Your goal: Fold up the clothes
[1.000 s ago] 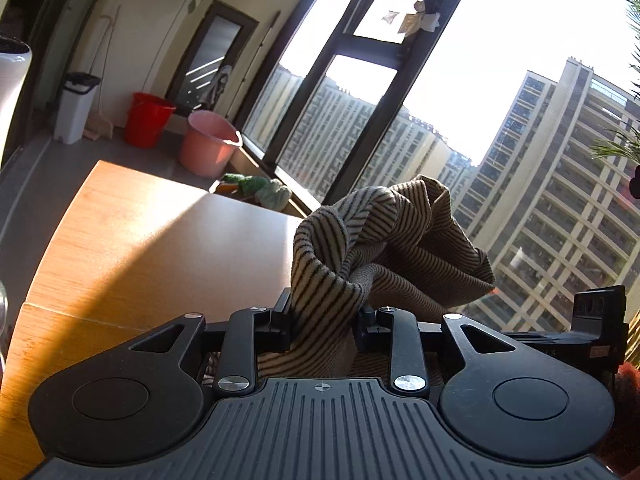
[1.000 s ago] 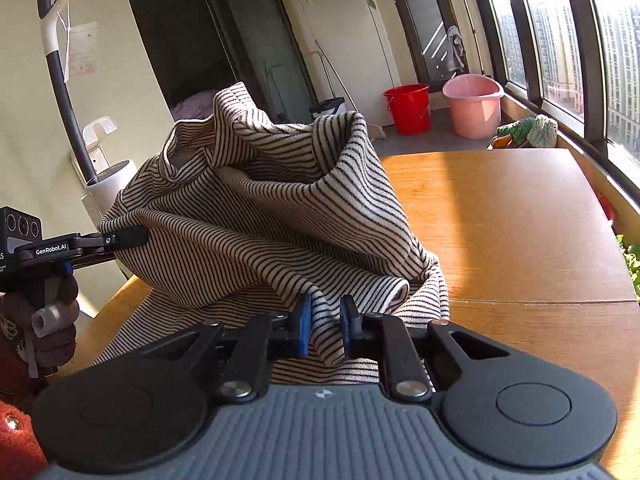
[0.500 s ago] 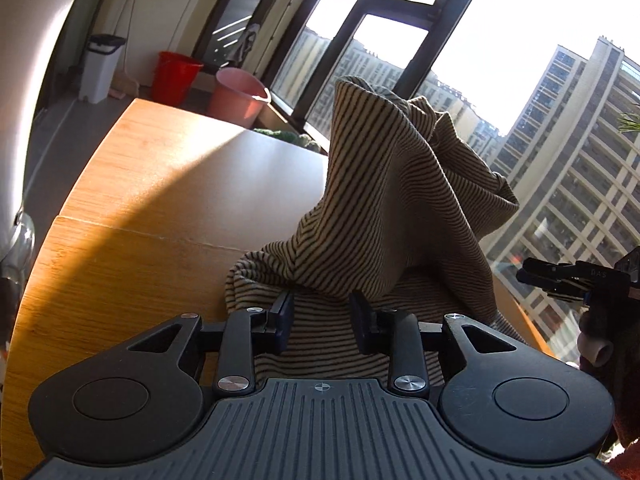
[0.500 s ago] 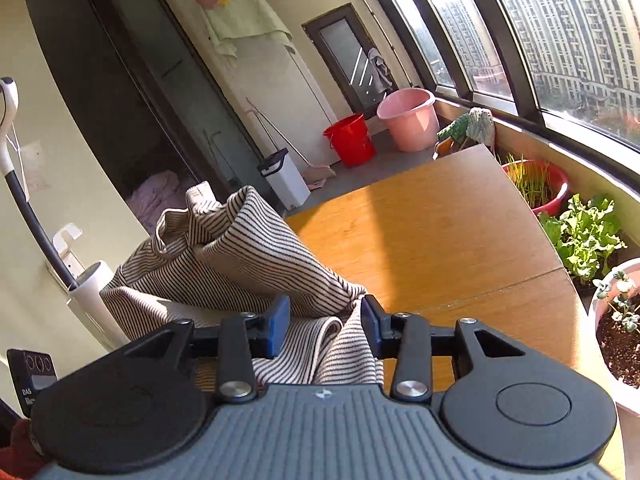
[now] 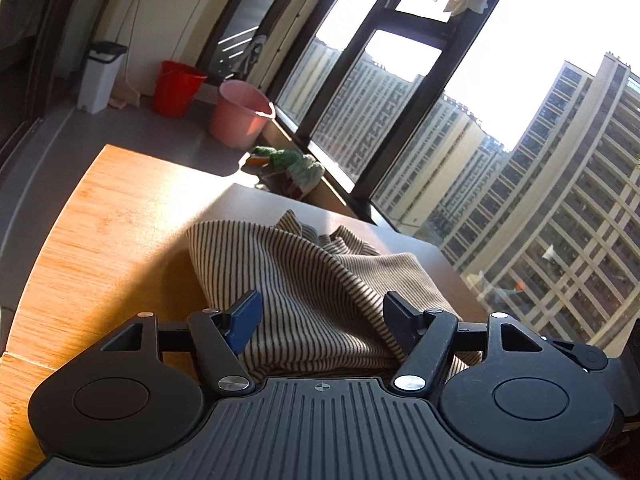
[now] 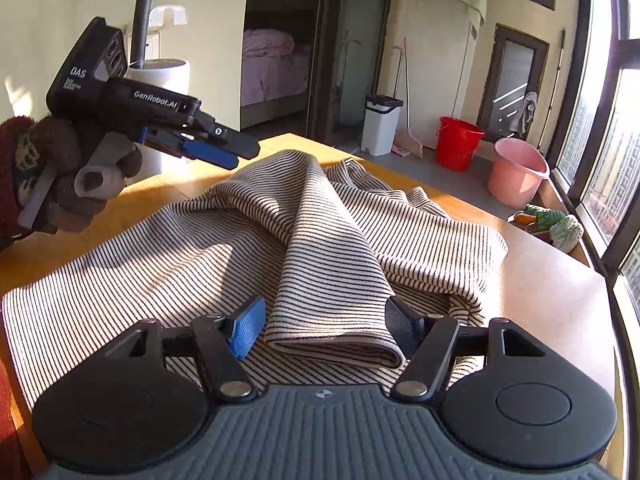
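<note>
Both tongs have let go since a moment ago, and the striped garment (image 5: 320,280) has dropped onto the tabletop (image 5: 120,220). Left wrist view: the left tongs (image 5: 322,316) gape wide above the cloth. Right wrist view: the right tongs (image 6: 326,326) stand wide around a folded edge of the crumpled garment, which lies on the tabletop.

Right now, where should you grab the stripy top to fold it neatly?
Probably the folded edge of the striped top, just ahead of the open right gripper. It lies flat and thick on the table, so come in low from the near side.
</note>
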A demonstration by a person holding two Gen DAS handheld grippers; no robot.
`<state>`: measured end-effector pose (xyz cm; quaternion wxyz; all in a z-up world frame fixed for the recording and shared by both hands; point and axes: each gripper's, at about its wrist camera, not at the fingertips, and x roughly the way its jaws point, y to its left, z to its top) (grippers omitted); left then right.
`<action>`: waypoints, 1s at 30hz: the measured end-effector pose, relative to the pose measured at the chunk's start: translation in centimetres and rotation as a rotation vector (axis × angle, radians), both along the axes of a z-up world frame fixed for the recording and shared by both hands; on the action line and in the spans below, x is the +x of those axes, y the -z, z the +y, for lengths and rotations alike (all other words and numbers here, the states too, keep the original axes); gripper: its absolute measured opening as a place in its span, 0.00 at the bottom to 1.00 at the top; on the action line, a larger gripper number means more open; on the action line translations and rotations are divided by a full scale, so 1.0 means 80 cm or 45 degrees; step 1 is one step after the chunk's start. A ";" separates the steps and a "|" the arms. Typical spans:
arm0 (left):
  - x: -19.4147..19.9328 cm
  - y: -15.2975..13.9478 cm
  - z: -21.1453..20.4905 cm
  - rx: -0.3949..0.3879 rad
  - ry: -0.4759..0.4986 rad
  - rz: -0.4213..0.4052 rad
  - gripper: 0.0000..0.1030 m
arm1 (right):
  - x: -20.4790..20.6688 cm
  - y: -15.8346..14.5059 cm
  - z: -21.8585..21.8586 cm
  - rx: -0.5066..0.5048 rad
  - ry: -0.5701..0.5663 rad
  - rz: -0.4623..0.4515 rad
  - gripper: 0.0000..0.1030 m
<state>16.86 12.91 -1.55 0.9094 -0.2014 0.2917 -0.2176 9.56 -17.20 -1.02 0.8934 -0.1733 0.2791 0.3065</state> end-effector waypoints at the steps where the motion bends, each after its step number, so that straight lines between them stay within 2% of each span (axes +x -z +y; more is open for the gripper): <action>1: 0.000 0.001 0.000 -0.008 -0.001 0.005 0.74 | -0.004 0.007 0.010 -0.076 -0.030 -0.022 0.67; 3: 0.000 0.003 0.001 -0.025 -0.002 0.015 0.79 | -0.006 0.018 0.023 -0.188 -0.073 -0.074 0.65; 4: 0.001 0.004 0.002 -0.034 -0.003 0.020 0.80 | -0.003 0.021 0.026 -0.221 -0.084 -0.105 0.48; 6: -0.001 0.002 0.003 -0.041 -0.006 0.021 0.84 | 0.014 0.010 0.022 -0.205 -0.071 -0.103 0.09; 8: -0.001 -0.005 0.005 -0.026 -0.025 0.017 0.93 | 0.039 -0.010 0.009 -0.153 0.017 -0.148 0.09; 11: 0.000 -0.013 -0.003 0.069 -0.102 0.052 0.95 | 0.097 -0.027 -0.029 -0.091 0.269 -0.172 0.09; 14: 0.002 -0.016 -0.020 0.169 -0.171 0.099 1.00 | 0.150 -0.024 -0.079 -0.003 0.601 -0.100 0.13; 15: 0.003 -0.016 -0.026 0.182 -0.182 0.113 1.00 | 0.156 -0.023 -0.092 0.048 0.655 -0.069 0.16; 17: 0.004 -0.016 -0.038 0.206 -0.185 0.131 1.00 | 0.157 -0.021 -0.111 0.232 0.650 0.030 0.23; 18: 0.006 -0.016 -0.045 0.231 -0.184 0.140 1.00 | 0.155 -0.019 -0.120 0.331 0.631 0.087 0.39; 19: 0.009 -0.016 -0.051 0.256 -0.179 0.154 1.00 | 0.153 -0.017 -0.122 0.370 0.625 0.109 0.51; 21: 0.016 -0.012 -0.060 0.292 -0.150 0.201 1.00 | 0.148 -0.014 -0.126 0.438 0.616 0.144 0.53; 23: 0.021 -0.007 -0.063 0.301 -0.139 0.248 1.00 | 0.148 -0.017 -0.127 0.450 0.618 0.134 0.55; 28: 0.027 0.005 -0.057 0.285 -0.147 0.319 1.00 | 0.176 -0.019 -0.122 0.548 0.597 0.213 0.75; 30: 0.029 0.010 -0.056 0.275 -0.146 0.338 1.00 | 0.188 -0.013 -0.115 0.530 0.587 0.232 0.76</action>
